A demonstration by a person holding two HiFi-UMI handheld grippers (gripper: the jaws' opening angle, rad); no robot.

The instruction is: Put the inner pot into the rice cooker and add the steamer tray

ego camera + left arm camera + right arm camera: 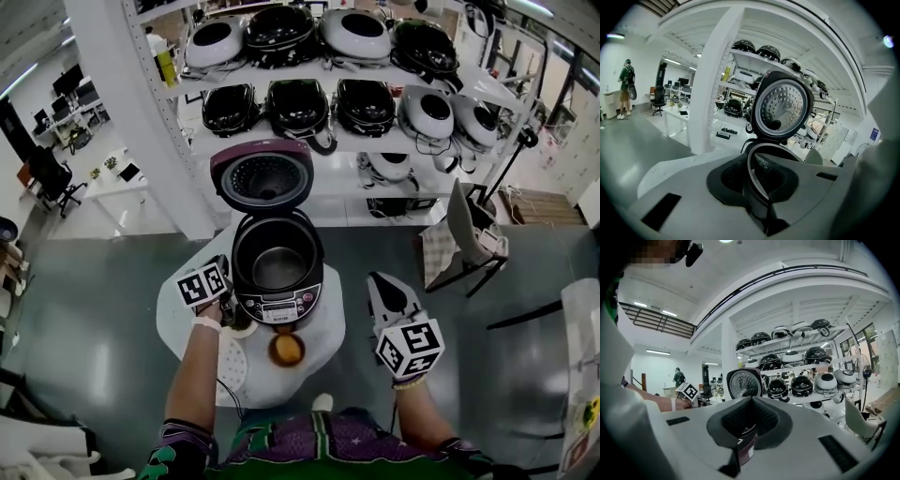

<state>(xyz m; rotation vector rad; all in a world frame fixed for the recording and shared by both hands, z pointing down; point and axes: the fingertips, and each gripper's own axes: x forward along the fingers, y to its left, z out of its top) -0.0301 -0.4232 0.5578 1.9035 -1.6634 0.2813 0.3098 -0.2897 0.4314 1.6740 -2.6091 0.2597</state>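
A dark purple rice cooker stands on a small white table with its lid swung up. The metal inner pot sits in its opening. My left gripper is at the cooker's left side. In the left gripper view its jaws stand shut on the inner pot's thin rim, with the lid straight ahead. My right gripper hovers right of the cooker, shut with nothing in it. A white perforated steamer tray lies at the table's front left, partly under my left arm.
A small brown bowl sits in front of the cooker. White shelves behind hold several other rice cookers, beside a white column. A chair stands to the right. A person stands far off.
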